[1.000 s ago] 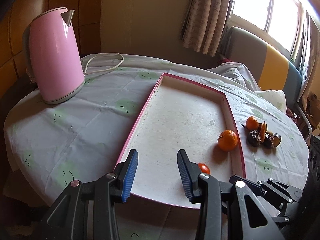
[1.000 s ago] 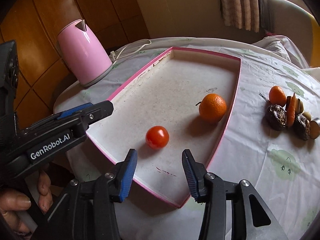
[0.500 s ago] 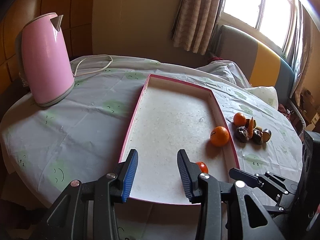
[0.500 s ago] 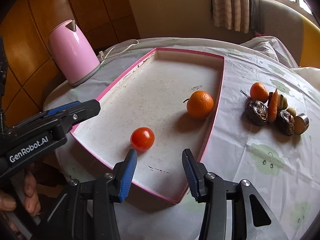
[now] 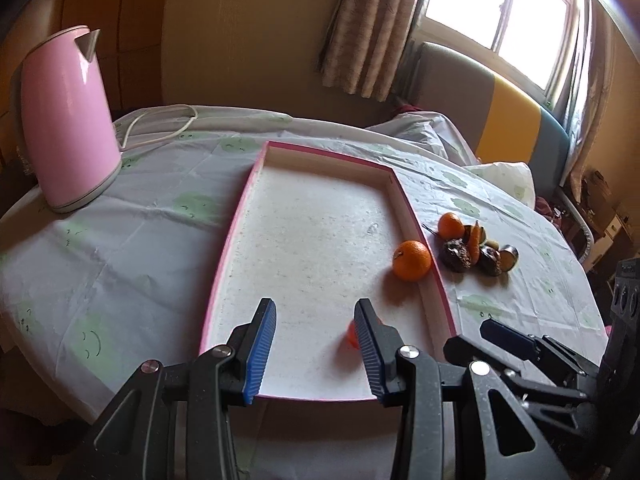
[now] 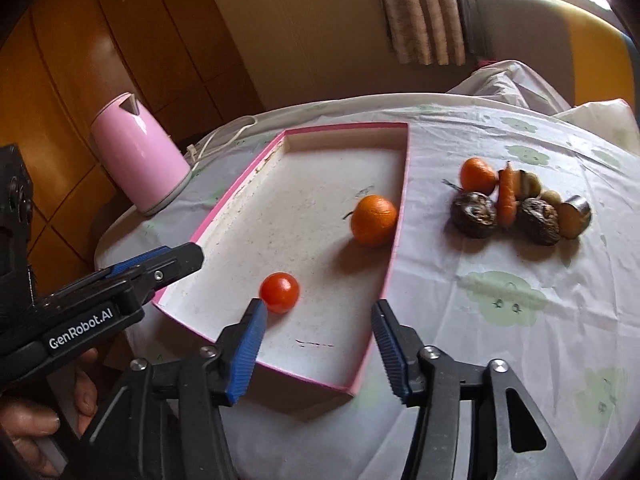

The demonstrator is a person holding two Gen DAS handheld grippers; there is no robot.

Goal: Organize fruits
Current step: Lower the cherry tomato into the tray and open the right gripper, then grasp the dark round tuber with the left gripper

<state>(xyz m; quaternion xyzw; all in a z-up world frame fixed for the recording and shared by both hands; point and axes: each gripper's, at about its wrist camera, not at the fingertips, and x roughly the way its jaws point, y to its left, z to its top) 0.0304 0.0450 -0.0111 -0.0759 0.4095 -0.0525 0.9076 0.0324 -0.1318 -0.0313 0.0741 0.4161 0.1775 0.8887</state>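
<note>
Since a second ago, the right gripper [image 6: 316,344] has been drawn back from the pink-rimmed tray [image 6: 394,240], and the small red tomato [image 6: 279,292] that sat ahead of its gap is now seen just beyond its left blue pad. Its jaws are opening, with nothing between them. The left gripper [image 5: 315,344] has shifted only slightly; its jaws are held at a moderate gap, unchanged, and nothing is gripped.

White lettering reading "GenRobot.AI" [image 6: 80,327] is printed on the black body of the left gripper, seen from the right wrist view. No other writing can be read.

Inside the tray, a large orange [image 6: 374,220] is placed close against the right wall, and the tomato lies near the front edge. Most of the tray floor is left bare. To the right of the tray, on the patterned tablecloth [image 6: 500,300], a cluster is laid out: a smaller orange [image 6: 478,176], a carrot [image 6: 506,196], two dark wrinkled fruits [image 6: 474,216] and a few small pieces too unclear to name. Open cloth is left in front of this cluster.

A pink kettle [image 5: 66,120] is stood at the far left, well apart from the tray, with its white cord [image 5: 160,124] trailed behind.
</note>
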